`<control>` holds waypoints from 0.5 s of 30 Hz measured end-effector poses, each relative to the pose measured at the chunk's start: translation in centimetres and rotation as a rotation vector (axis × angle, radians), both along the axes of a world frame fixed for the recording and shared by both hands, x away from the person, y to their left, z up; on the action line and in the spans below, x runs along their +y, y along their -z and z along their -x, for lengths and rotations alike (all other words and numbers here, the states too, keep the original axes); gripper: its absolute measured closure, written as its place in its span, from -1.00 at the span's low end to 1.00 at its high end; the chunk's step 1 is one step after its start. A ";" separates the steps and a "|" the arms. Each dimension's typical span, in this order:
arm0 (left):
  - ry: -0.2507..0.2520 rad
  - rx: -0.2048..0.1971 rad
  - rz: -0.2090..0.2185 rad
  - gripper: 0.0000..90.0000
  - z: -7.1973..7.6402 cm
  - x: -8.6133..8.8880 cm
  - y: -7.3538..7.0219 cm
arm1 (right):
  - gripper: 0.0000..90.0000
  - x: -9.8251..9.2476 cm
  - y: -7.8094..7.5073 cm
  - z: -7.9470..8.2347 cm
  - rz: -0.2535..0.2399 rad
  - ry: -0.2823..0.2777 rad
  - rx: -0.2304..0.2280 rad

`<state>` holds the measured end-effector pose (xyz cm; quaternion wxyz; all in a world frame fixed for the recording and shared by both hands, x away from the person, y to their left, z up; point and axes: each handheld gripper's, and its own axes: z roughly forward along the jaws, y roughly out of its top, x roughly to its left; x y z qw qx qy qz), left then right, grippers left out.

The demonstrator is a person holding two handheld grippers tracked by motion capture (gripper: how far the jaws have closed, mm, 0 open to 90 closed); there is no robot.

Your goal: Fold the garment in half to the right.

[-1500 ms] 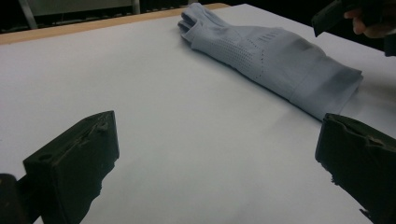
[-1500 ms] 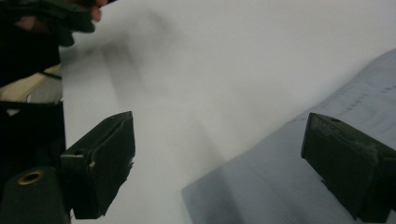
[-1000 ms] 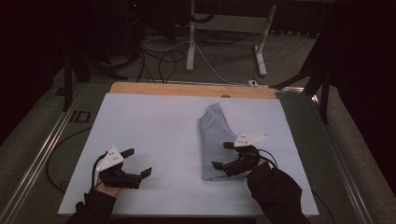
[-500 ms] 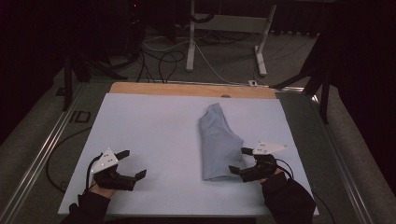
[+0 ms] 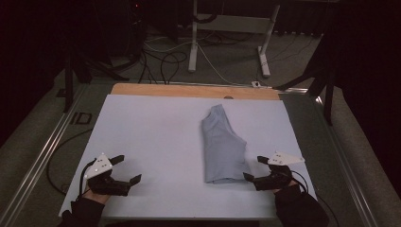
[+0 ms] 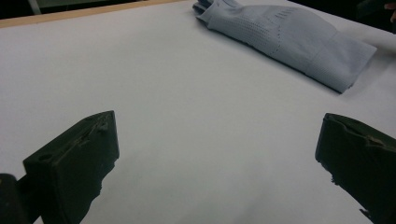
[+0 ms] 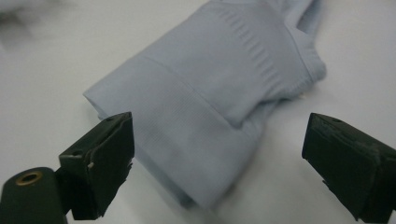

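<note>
A folded pale blue garment (image 5: 221,144) lies on the white table sheet (image 5: 156,137), right of centre, its long side running away from me. In the left gripper view the garment (image 6: 285,39) lies at the upper right. In the right gripper view the garment (image 7: 219,93) lies close ahead. My right gripper (image 5: 255,169) is open just beyond the garment's near right corner, not touching it; its jaws stand wide apart with nothing between them. My left gripper (image 5: 126,169) is open and empty over bare sheet near the front left corner. Both gripper views confirm spread jaws.
A wooden strip (image 5: 189,90) edges the table's far side. Metal rails (image 5: 42,156) run along the left and right sides. On the floor behind stand a white frame (image 5: 194,42) and loose cables (image 5: 156,56).
Both grippers have drawn back toward the front edge. The right one came off the garment's near right edge and now sits beside its corner. The garment lies still.
</note>
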<state>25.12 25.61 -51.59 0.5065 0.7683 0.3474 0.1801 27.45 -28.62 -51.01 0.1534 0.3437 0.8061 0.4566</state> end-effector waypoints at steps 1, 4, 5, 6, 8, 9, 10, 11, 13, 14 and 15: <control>0.000 -0.001 0.002 -0.99 0.1 0.1 0.0 | -0.79 -0.2 0.1 0.2 -0.002 0.007 0.000; 0.002 -0.001 0.004 -0.99 0.2 0.2 0.0 | -0.79 -0.8 0.2 0.7 -0.004 0.026 0.002; 0.003 -0.003 0.004 -0.99 0.2 0.3 0.0 | -0.79 -0.9 0.2 0.8 -0.002 0.032 0.001; 0.003 -0.004 0.008 -0.99 0.3 0.3 0.0 | -0.79 -1.0 0.3 1.0 -0.003 0.038 0.002; 0.006 -0.003 0.007 -0.99 0.4 0.2 0.0 | -0.79 -1.3 0.5 1.4 -0.005 0.057 0.006; 0.007 -0.002 0.001 -0.99 0.5 0.3 0.0 | -0.79 -1.4 0.5 1.5 -0.004 0.064 0.005; 0.006 -0.003 0.002 -0.99 0.5 0.3 0.0 | -0.79 -1.6 0.6 1.7 -0.006 0.070 0.009; 0.006 -0.003 0.002 -0.99 0.5 0.3 0.1 | -0.79 -1.7 0.7 1.9 -0.003 0.076 0.013; 0.004 -0.002 0.007 -0.99 0.6 0.3 0.1 | -0.79 -1.7 0.9 2.2 0.009 0.085 0.009; 0.002 -0.004 0.010 -0.99 0.6 0.3 0.1 | -0.79 -1.8 0.9 2.3 0.014 0.087 0.008; 0.000 -0.004 0.013 -0.99 0.6 0.4 0.2 | -0.79 -1.8 1.0 2.4 0.014 0.090 0.006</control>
